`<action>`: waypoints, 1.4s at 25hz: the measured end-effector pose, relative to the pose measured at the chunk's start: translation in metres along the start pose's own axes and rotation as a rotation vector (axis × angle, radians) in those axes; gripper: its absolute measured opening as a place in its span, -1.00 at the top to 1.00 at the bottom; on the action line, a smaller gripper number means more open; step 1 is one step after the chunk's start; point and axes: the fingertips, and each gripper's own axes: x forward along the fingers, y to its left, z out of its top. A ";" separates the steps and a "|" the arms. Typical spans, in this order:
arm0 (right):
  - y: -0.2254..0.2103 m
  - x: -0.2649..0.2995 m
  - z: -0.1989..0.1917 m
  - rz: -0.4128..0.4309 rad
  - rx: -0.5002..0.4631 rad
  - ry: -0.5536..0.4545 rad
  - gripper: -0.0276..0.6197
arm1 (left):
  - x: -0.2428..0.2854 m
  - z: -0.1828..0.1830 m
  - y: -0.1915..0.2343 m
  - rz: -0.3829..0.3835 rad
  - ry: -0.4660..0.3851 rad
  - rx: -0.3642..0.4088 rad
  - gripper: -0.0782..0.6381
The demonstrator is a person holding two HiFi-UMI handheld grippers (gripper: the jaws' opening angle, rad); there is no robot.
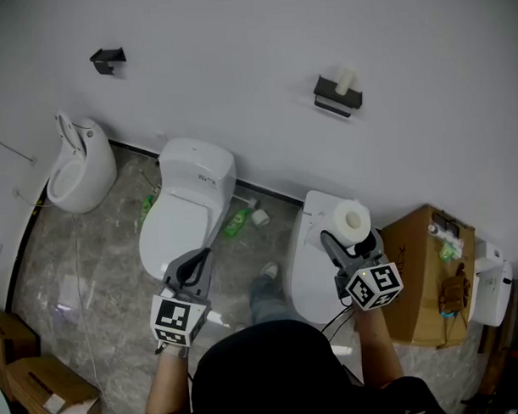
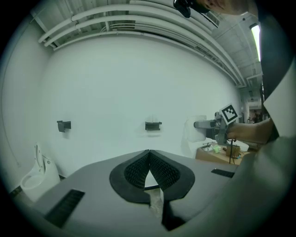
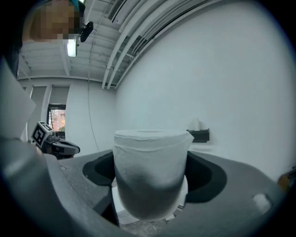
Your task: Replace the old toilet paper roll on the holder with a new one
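Head view, looking steeply down over a grey stone-patterned floor point(image 1: 100, 275) and a white wall. The right gripper point(image 3: 150, 185), lower right of centre, has its jaws spread wide and clamped on the sides of the new toilet paper roll point(image 3: 149, 166). The roll stands upright between them, hollow core upward, and shows over the tank of the right-hand toilet point(image 1: 308, 272). The left gripper point(image 2: 149, 155), lower left of centre, has its jaws pressed together, ribbed pads meeting at the tips with nothing between them, and shows over the left-hand toilet point(image 1: 187, 209). On the wall, upper right of centre, a dark holder point(image 1: 336, 99) carries the old roll point(image 1: 346, 80), a narrow pale cylinder standing upright on it, well apart from both grippers. A second dark holder point(image 1: 108, 58) sits at upper left. Each gripper's marker cube point(image 1: 374, 285) bears black-and-white square patterns, not letters. A cardboard box point(image 1: 422, 273) at right carries small items whose labels are too small to read. A green bottle point(image 1: 237, 221) lies on the floor between the toilets.
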 end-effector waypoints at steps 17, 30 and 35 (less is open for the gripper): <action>-0.155 0.180 0.037 -0.007 0.042 0.010 -0.41 | 0.253 0.074 0.076 -0.055 0.010 0.011 0.74; -0.195 0.213 0.049 -0.052 0.103 -0.020 -0.41 | 0.343 0.107 0.077 -0.147 0.030 0.053 0.74; -0.202 0.216 0.052 -0.112 0.120 -0.034 -0.41 | 0.373 0.116 0.080 -0.215 0.017 0.068 0.74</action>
